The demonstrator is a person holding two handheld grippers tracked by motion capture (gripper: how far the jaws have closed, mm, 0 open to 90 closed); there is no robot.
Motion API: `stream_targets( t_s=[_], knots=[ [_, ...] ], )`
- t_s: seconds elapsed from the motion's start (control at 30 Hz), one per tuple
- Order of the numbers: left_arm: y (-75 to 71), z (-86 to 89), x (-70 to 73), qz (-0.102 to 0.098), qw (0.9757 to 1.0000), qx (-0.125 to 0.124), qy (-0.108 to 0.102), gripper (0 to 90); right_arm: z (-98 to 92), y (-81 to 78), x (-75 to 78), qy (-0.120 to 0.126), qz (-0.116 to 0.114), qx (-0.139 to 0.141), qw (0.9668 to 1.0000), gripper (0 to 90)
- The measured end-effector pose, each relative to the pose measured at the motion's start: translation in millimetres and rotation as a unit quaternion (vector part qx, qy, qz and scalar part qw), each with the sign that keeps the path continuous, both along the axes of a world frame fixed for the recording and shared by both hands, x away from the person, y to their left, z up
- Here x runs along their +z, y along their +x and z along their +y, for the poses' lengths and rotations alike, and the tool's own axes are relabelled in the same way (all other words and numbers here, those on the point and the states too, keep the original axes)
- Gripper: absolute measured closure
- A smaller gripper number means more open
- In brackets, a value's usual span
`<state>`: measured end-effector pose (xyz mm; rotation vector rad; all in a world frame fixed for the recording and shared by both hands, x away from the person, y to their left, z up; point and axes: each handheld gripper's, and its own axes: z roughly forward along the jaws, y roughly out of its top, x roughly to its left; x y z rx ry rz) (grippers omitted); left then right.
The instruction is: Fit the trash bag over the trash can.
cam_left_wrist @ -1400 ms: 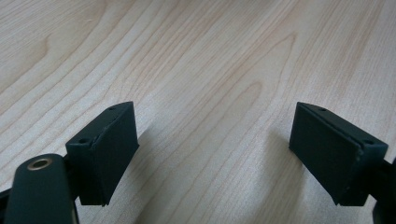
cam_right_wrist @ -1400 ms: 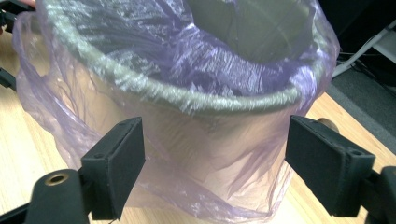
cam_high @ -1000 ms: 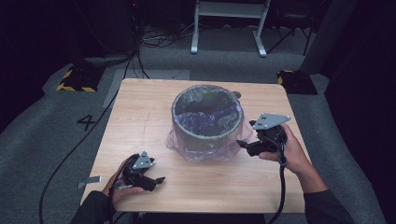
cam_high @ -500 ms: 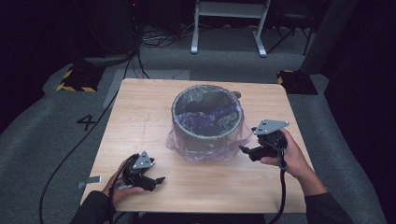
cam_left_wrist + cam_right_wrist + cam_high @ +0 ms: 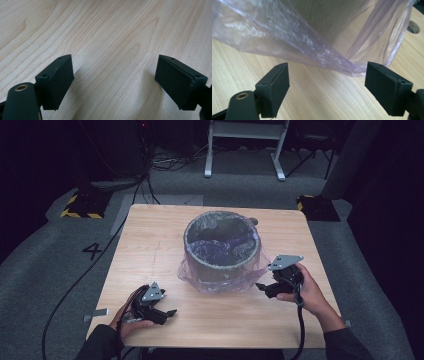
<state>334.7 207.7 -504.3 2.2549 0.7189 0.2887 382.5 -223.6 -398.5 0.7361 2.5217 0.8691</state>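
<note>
1. My right hand-held gripper (image 5: pixel 264 287) sits low, jaws spread wide and empty, aimed at the plastic bag (image 5: pixel 200 280) skirting the bin (image 5: pixel 221 250) mid-table.
2. My left hand-held gripper (image 5: pixel 169 312) rests open near the table's (image 5: pixel 150 235) front edge, bare wood around it.

A dark lab: floor cables (image 5: pixel 85 275), hazard-striped weights (image 5: pixel 79 206).
</note>
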Motion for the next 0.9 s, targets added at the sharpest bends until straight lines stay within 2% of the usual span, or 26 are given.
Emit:
stream_targets(
  t_s=[0.57, 0.7, 0.9],
  knots=[
    [0.0, 0.0, 0.0, 0.0, 1.0, 0.0, 0.0, 15.0, -4.4, -1.3, -20.7, -0.01, 0.024, -0.003, 0.9997, 20.4],
    [0.0, 0.0, 0.0, 0.0, 1.0, 0.0, 0.0, 14.9, -7.6, -2.1, -28.9, -0.02, 0.031, -0.011, 0.9992, 20.4],
    [0.0, 0.0, 0.0, 0.0, 1.0, 0.0, 0.0, 15.0, -14.3, -1.6, -40.0, -0.018, 0.04, -0.023, 0.9988, 20.5]
  ],
)
